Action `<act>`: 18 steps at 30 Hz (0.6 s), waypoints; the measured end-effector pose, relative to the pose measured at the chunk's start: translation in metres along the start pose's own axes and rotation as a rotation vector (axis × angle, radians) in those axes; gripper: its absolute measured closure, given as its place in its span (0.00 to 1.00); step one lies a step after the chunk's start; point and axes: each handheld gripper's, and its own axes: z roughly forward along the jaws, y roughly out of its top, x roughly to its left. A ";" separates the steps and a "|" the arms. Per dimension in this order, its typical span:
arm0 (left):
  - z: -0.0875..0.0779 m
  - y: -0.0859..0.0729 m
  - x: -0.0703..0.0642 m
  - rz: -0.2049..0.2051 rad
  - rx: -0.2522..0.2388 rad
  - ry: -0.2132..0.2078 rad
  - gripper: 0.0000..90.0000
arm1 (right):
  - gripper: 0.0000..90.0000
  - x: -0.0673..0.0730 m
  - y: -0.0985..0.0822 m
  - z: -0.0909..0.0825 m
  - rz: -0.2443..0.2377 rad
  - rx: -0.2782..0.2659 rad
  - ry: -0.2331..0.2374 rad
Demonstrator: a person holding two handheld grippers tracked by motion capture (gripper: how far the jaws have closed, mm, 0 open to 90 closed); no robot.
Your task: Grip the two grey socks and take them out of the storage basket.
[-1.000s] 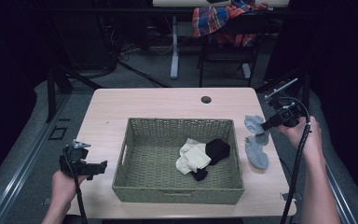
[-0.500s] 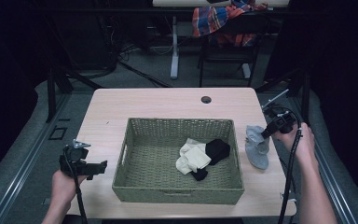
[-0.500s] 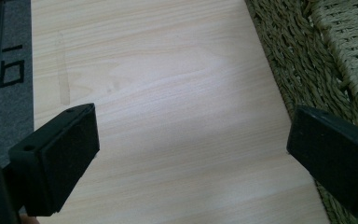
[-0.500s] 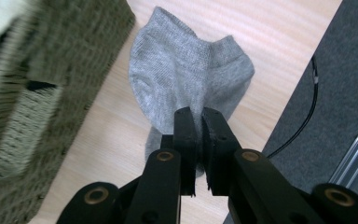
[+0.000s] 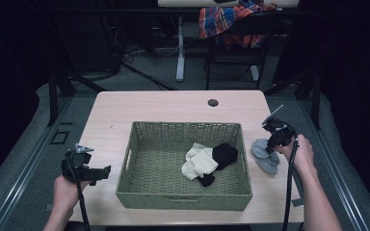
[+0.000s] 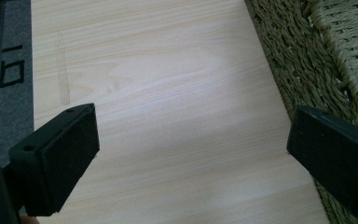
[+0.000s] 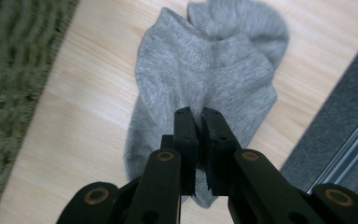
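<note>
A grey sock [image 7: 205,74] is pinched in my right gripper [image 7: 199,114], whose jaws are shut on a fold of it. The sock lies spread on the table, on top of a second grey sock [image 5: 269,166], just right of the woven basket [image 5: 183,195]. From above, my right gripper [image 5: 270,147] points down at the grey pair [image 5: 260,147]. A white sock [image 5: 200,163] and a black sock [image 5: 224,154] lie inside the basket. My left gripper [image 5: 107,170] rests low at the basket's left, open, with bare tabletop between the jaws of the left gripper [image 6: 191,154].
The basket's woven wall [image 6: 307,56] stands close to the left gripper's right jaw. A cable hole [image 5: 213,102] marks the table's far side. The table's right edge and the grey floor [image 7: 345,107] run close beside the grey socks. A chair with plaid cloth [image 5: 231,19] stands beyond.
My right gripper has come down with the grey sock, which now lies on the other grey sock on the table. The left gripper has stayed put.
</note>
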 end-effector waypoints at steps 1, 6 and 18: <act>0.000 0.000 0.000 0.000 0.001 0.000 0.03 | 0.95 0.000 0.000 0.008 0.006 0.006 0.006; 0.000 0.000 0.000 0.003 0.001 -0.001 0.03 | 0.95 -0.002 0.000 0.016 0.005 0.029 0.009; 0.000 0.000 0.000 -0.002 -0.002 0.001 0.03 | 0.56 0.005 -0.008 -0.012 -0.002 -0.058 -0.023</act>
